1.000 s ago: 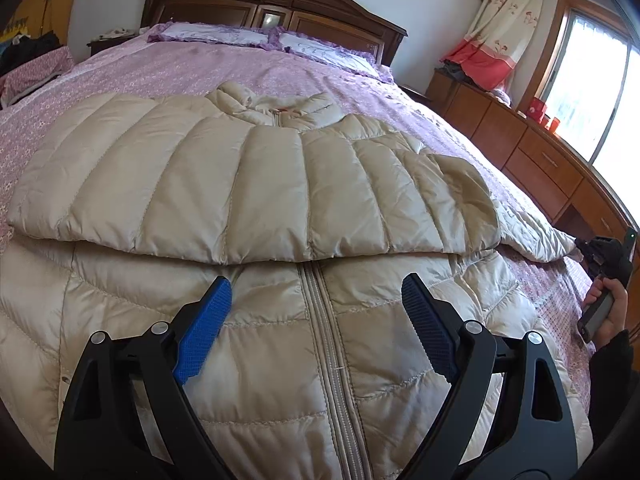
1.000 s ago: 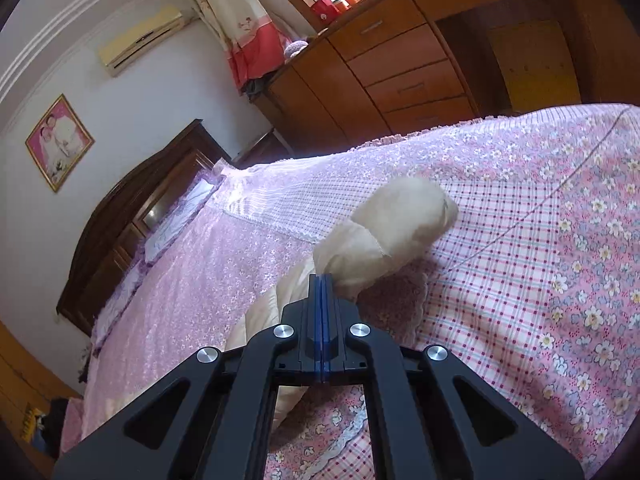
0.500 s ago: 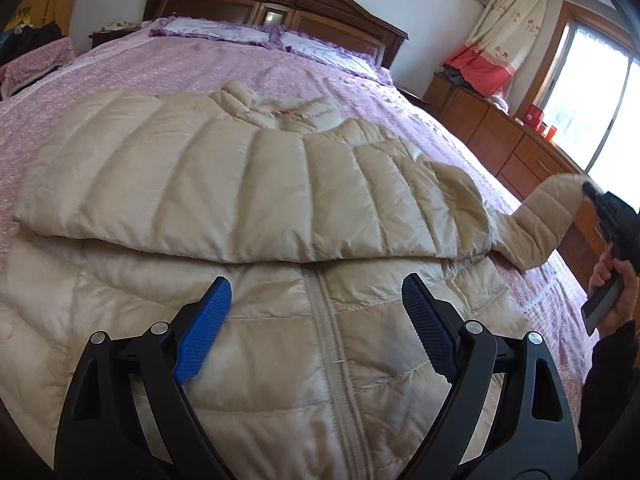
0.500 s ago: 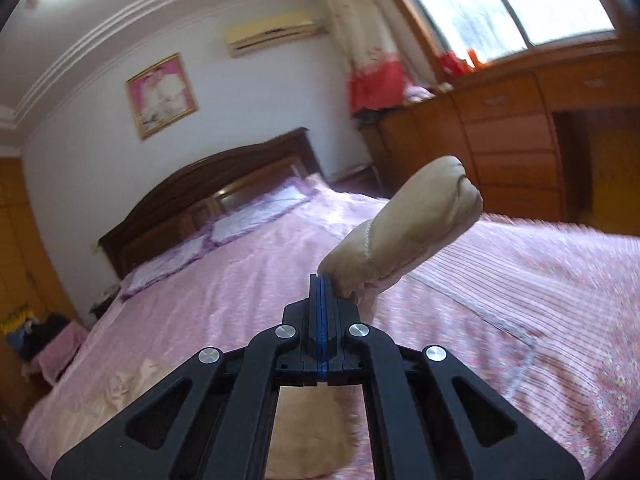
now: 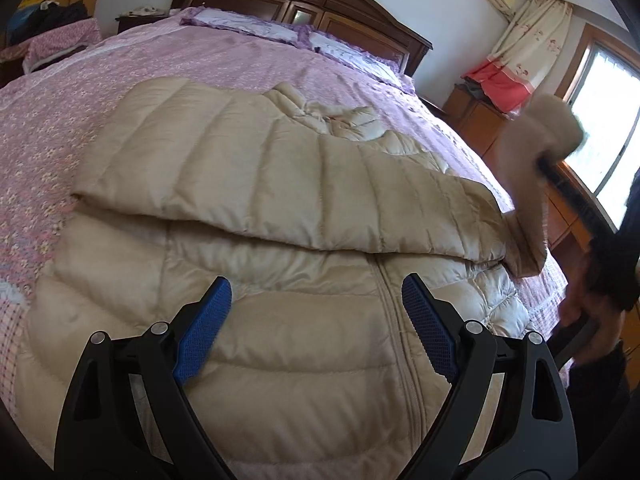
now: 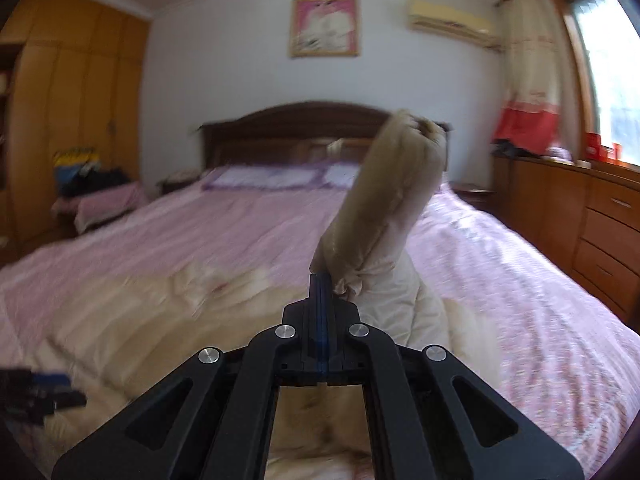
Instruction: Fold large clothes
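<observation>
A beige down jacket (image 5: 256, 320) lies front-up across the foot end of a bed (image 5: 120, 80) under a pink flowered cover, its collar toward the headboard (image 5: 304, 8) and its zip running lengthwise toward the near edge. One sleeve is already folded across the chest, lying crosswise to the zip.

The right gripper (image 6: 320, 284) has its jaws pressed fully together on the fabric near the cuff of the other sleeve (image 6: 384, 200), which stands up from the pinch in mid-air, its lower part trailing down to the jacket's shoulder at the window side of the bed. From those jaws the jacket's body lies ahead and to the left, so carrying the sleeve that way, across the zip, looks like the fold in hand.

The left gripper (image 5: 316, 328) hovers over the jacket's lower front, its blue pads spread wide with nothing between them, one pad either side of the zip. It is the nearer of the two to the hem.
</observation>
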`<state>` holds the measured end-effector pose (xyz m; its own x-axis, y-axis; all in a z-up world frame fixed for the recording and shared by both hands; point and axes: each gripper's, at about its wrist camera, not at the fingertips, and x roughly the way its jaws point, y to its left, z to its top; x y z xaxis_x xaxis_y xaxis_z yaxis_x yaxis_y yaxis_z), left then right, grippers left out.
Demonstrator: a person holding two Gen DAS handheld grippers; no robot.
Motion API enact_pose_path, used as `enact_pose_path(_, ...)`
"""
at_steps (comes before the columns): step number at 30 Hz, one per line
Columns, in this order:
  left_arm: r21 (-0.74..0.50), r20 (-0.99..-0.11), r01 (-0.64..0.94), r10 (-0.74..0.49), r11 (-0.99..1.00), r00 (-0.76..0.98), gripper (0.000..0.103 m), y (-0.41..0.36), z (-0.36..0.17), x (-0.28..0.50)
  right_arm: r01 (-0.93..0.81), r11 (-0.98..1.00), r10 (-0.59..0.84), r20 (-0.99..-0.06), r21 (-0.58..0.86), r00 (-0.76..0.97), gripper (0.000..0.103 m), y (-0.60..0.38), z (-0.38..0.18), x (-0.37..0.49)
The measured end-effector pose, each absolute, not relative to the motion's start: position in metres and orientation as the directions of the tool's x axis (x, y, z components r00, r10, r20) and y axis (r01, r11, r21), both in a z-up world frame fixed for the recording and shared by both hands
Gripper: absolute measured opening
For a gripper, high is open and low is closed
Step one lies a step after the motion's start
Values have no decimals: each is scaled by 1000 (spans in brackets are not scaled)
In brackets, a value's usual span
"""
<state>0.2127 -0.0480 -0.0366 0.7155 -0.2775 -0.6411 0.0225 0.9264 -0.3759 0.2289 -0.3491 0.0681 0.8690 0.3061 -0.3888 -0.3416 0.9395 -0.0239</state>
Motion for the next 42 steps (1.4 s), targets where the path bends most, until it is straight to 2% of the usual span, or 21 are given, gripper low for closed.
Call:
enact_pose_path(3, -390, -642, 10, -279, 921, 714, 86, -43, -41, 211, -480, 858, 331, -518, -183, 789, 1, -307, 38, 225)
enact_pose_path(5, -393, -645, 7, -282, 919, 710, 86, -43, -43, 212, -520, 820, 308, -582, -238, 753, 0, -292, 19, 226)
enact_pose_path(14, -321, -653, 16, -234, 947, 720, 89, -55, -50, 211, -540, 816, 299, -648, -206, 700, 1, -285, 7, 227)
enact_pose_path(17, -339, -641, 31, -255, 940, 723, 89, -53, -48, 210, -533, 832, 305, -676, -154, 671, 12, -284, 17, 221)
enact_pose_path(19, -365, -636, 50, -288, 930, 715, 89, -50, -44, 212, -504, 859, 332, -658, -85, 676, 25, -289, 37, 203)
enact_pose_path(20, -367, -643, 44, -288, 929, 709, 89, -50, -42, 213, -469, 881, 325, -645, -60, 692, 39, -290, 47, 195)
enact_pose_path(21, -368, -648, 40, -287, 929, 705, 89, -50, -37, 215, -437, 899, 316, -637, -37, 703, 46, -291, 53, 188)
enact_pose_path(23, -361, -642, 52, -288, 931, 711, 89, -52, -24, 216, -374, 927, 289, -640, 2, 712, 47, -291, 56, 173)
enact_pose_path(25, -370, -620, 78, -309, 926, 722, 89, -56, -9, 217, -289, 957, 203, -667, -19, 717, 47, -289, 46, 161)
enact_pose_path(28, -490, -561, 135, -430, 861, 707, 89, -58, 7, 225, -173, 985, 111, -711, -15, 694, 47, -293, 23, 159)
enact_pose_path(30, -630, -496, 173, -564, 757, 661, 89, -57, 7, 238, -90, 996, 52, -743, -11, 667, 47, -300, 4, 165)
enact_pose_path(33, -813, -361, 187, -730, 551, 580, 89, -55, -6, 259, -50, 998, 66, -754, 44, 654, 54, -314, -8, 173)
enact_pose_path(35, -872, -311, 167, -785, 460, 536, 89, -59, -18, 274, -48, 997, 83, -754, 68, 651, 57, -317, -10, 175)
enact_pose_path(38, -893, -311, 136, -807, 429, 502, 89, -74, -27, 288, -51, 996, 87, -753, 70, 652, 58, -316, -12, 178)
enact_pose_path(42, -882, -374, 84, -798, 463, 472, 89, -88, -38, 306, -58, 997, 79, -753, 55, 654, 59, -312, -13, 179)
